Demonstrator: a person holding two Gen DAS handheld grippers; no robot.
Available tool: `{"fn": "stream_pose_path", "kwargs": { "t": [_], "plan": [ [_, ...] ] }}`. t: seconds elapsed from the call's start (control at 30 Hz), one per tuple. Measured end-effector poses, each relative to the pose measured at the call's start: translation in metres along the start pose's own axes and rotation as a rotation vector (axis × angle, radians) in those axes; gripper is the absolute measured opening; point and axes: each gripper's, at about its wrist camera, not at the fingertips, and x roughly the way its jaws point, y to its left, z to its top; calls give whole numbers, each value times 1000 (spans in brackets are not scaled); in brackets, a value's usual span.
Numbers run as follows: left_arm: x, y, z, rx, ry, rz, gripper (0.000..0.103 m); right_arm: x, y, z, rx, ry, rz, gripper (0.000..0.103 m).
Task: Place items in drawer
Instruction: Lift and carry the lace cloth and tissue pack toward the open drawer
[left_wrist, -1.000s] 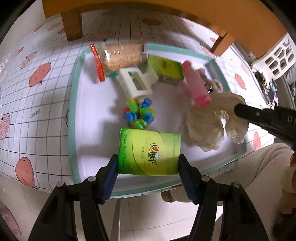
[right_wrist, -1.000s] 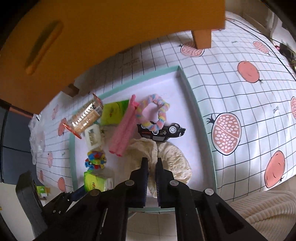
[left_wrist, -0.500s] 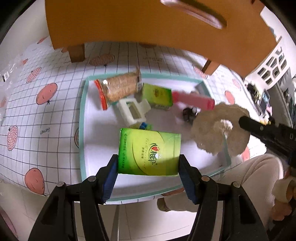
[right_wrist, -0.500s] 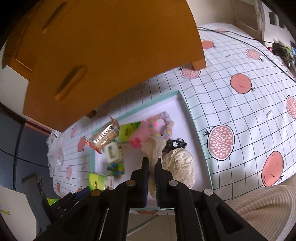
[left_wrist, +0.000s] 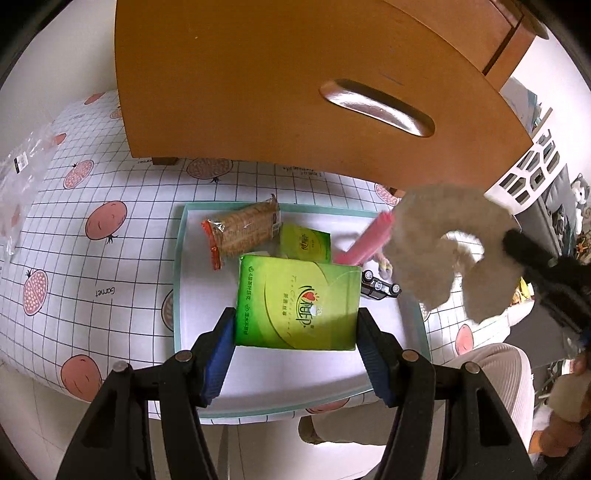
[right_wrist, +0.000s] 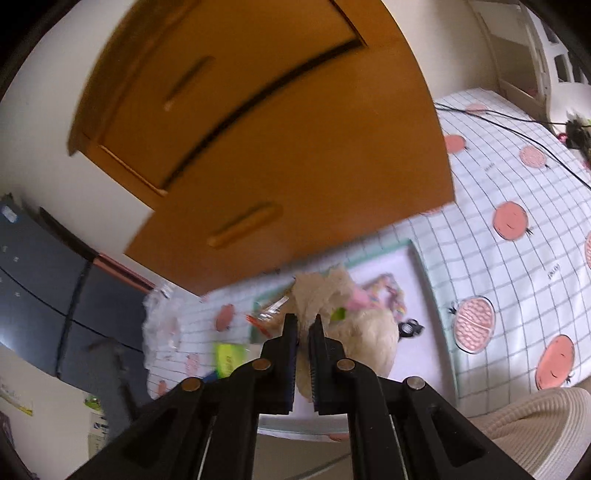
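Now my left hand-held gripper (left_wrist: 297, 334) clamps the green tissue pack (left_wrist: 297, 302); my right hand-held gripper (right_wrist: 303, 325) pinches the cream cloth (right_wrist: 369, 336).

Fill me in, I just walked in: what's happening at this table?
A person is working two hand-held claws. The left claw is clamped on a green tissue pack; the right claw is shut on a cream cloth that hangs in the air. Both are held above the white tray, where a cracker packet and toy car remain. The wooden drawer unit behind looks shut.
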Motion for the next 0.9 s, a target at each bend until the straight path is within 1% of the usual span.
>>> {"fn": "stream_pose_path", "kwargs": {
  "t": [0.1, 0.17, 0.4, 0.57, 0.67, 0.77, 0.83, 0.9],
  "plan": [
    [1, 1, -2, -6, 4, 2, 65, -9, 5, 5, 0, -26, 27, 7],
    [2, 2, -2, -12, 6, 2, 65, -12, 7, 7, -8, -35, 26, 7],
    [-3, 0, 0, -5, -11, 4, 65, 0, -4, 0, 25, 3, 5, 7],
    [-22, -6, 8, 7, -47, -18, 65, -6, -1, 3, 16, -14, 12, 7],
    [-52, -14, 25, 29, -112, -72, 65, -24, 8, 11, -5, -51, 34, 7],
    [-93, -23, 52, 53, -208, -137, 65, -55, 25, 30, -36, -131, 78, 7],
    [-121, -31, 74, 81, -283, -161, 65, -74, 37, 45, -64, -184, 94, 7],
    [-139, -36, 91, 102, -342, -160, 65, -92, 52, 63, -94, -236, 110, 7]
  ]
}}
